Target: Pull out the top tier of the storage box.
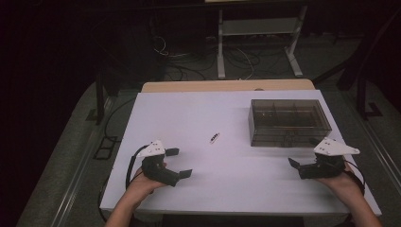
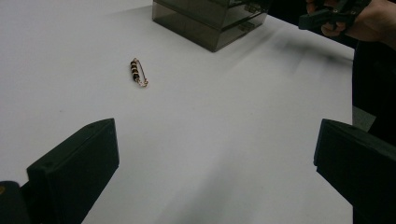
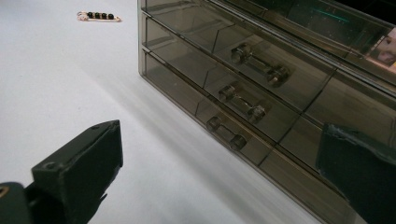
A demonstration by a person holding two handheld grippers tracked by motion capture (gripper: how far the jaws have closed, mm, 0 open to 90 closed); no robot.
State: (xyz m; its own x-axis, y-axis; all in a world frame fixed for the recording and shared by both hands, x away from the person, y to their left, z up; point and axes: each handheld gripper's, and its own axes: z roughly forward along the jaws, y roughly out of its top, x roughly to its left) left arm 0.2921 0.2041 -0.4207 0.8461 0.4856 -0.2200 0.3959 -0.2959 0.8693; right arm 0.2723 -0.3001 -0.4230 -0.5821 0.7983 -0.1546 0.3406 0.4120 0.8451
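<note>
A small gold safety pin strung with black beads [image 1: 214,137] lies on the white table [image 1: 189,113], near the middle. It also shows in the left gripper view as the pin [image 2: 138,72] and in the right gripper view as the pin [image 3: 98,17]. A smoked clear drawer box [image 1: 288,120] stands at the right rear, its three drawers with clear bar handles [image 3: 233,98] all shut. My left gripper [image 1: 179,162] hovers open at the front left, short of the pin, jaws empty [image 2: 217,168]. My right gripper [image 1: 304,152] is open just in front of the box's drawers [image 3: 219,177].
The table's front edge [image 1: 236,212] runs just behind both hands. In the left gripper view the other hand and gripper [image 2: 327,16] show far right, past the box [image 2: 210,18]. Beyond the table are a wooden board [image 1: 227,85], cables and a stand's legs [image 1: 257,47] on the floor.
</note>
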